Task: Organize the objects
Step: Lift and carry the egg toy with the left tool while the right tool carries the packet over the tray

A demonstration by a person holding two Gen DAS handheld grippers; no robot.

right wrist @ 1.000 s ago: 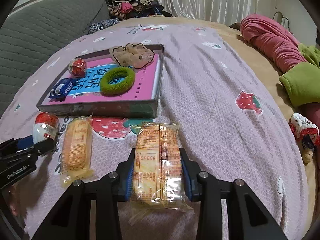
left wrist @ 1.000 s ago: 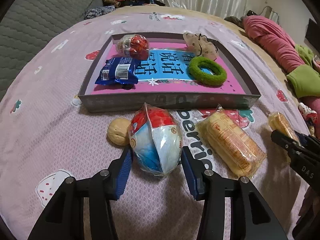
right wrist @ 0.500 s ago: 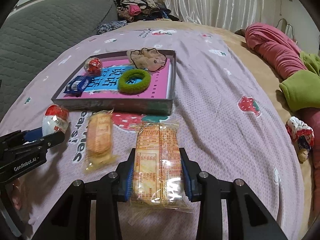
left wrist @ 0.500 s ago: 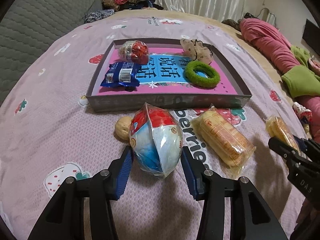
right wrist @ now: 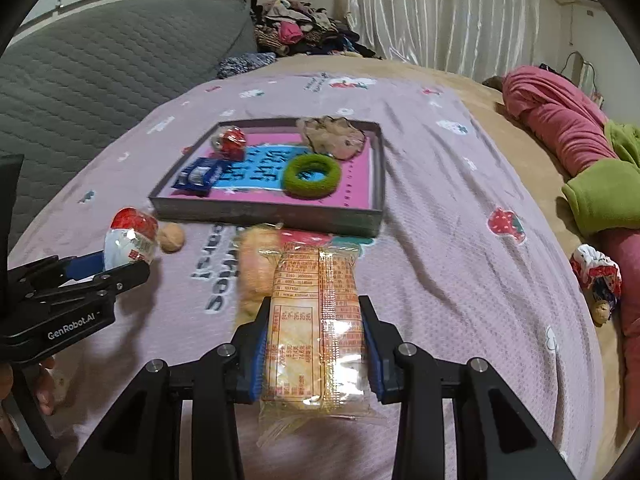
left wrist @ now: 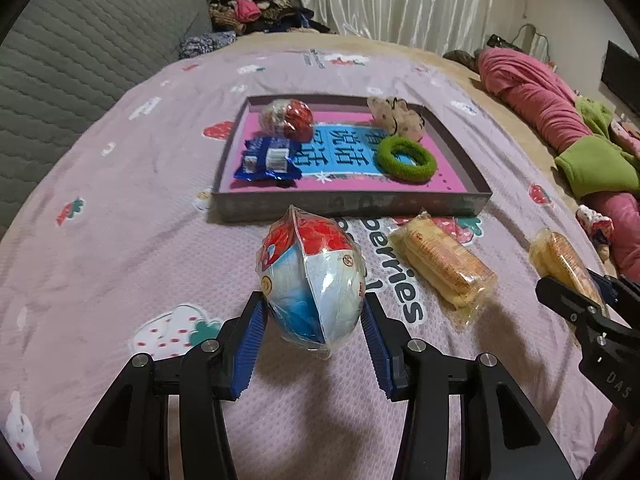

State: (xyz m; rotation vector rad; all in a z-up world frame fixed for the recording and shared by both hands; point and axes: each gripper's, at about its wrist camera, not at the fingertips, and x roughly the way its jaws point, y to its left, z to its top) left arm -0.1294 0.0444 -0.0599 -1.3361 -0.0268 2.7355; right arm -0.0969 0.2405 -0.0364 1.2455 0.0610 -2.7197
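- Left wrist view: left tool (left wrist: 312, 312) is clamped on a red-and-blue egg-shaped wrapped toy (left wrist: 314, 280), above the pink bed cover (left wrist: 120, 200), short of the grey tray (left wrist: 348, 204).
- Right wrist view: right tool (right wrist: 314, 336) is clamped on a clear-wrapped yellow biscuit pack (right wrist: 316, 332).

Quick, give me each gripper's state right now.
Left gripper: shut on the egg-shaped toy packet.
Right gripper: shut on the yellow biscuit packet.
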